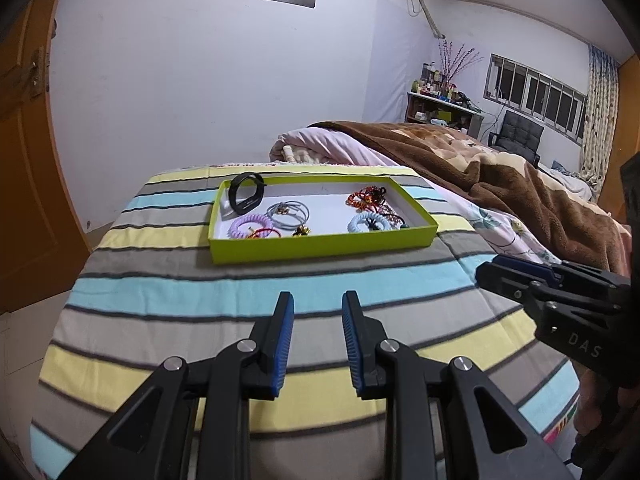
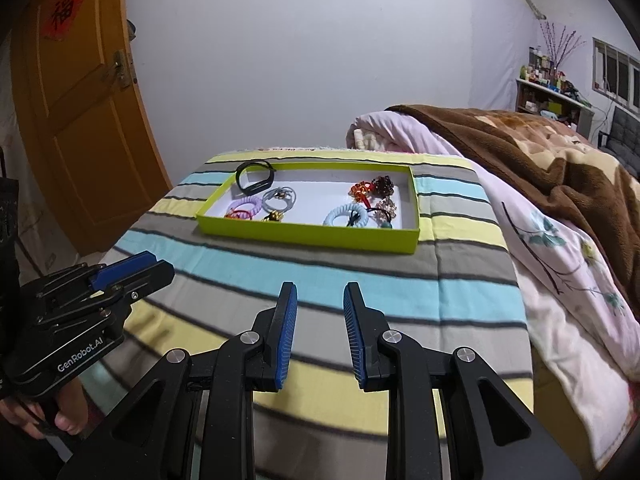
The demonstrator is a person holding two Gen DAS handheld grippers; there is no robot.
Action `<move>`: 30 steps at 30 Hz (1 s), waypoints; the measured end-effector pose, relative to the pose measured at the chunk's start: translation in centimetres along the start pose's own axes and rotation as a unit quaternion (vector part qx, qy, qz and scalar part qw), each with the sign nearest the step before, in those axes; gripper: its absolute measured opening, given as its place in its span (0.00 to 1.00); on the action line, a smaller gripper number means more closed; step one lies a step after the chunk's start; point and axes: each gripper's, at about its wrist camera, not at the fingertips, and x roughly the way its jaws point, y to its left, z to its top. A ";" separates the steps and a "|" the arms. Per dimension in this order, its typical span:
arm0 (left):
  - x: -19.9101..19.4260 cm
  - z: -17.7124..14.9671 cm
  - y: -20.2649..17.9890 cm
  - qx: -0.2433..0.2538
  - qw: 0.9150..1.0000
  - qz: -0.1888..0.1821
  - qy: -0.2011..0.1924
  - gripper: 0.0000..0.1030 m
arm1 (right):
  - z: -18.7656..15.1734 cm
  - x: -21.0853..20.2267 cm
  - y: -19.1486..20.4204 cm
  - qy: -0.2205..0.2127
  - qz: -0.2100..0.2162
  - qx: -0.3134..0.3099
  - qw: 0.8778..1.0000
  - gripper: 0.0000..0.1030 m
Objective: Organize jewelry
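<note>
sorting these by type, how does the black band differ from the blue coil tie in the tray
The black band is a smooth flat strap; the blue coil tie is a ribbed spiral loop. The band stands on edge, propped at the tray's far left corner; the tie lies flat toward the right, near the front wall. The band is dark, the tie pale blue. Both are closed loops inside the tray, and neither is held.

Ahead of the left gripper [image 1: 317,300], the green tray's [image 1: 320,245] near wall hides the lower edges of the purple coil tie [image 1: 245,226] and the small gold piece [image 1: 301,232] — too small to name. To its right, the right gripper [image 1: 486,272] is cut off by the frame edge, its jaw gap unreadable. Beyond the tray, shelf bottles [image 1: 436,82] blur together.
</note>
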 end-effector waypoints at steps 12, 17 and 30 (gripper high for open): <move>-2.5 -2.1 -0.1 -0.005 1.000 0.019 -0.008 0.25 | -2.4 -2.5 1.3 -0.012 -0.006 -0.009 1.000 0.24; -2.7 -2.2 -0.1 -0.004 1.000 0.023 -0.009 0.25 | -2.5 -2.8 1.5 -0.015 -0.007 -0.009 1.000 0.24; -2.8 -2.3 -0.3 -0.005 1.000 0.028 -0.011 0.25 | -2.4 -2.9 1.4 -0.014 -0.006 -0.009 1.000 0.24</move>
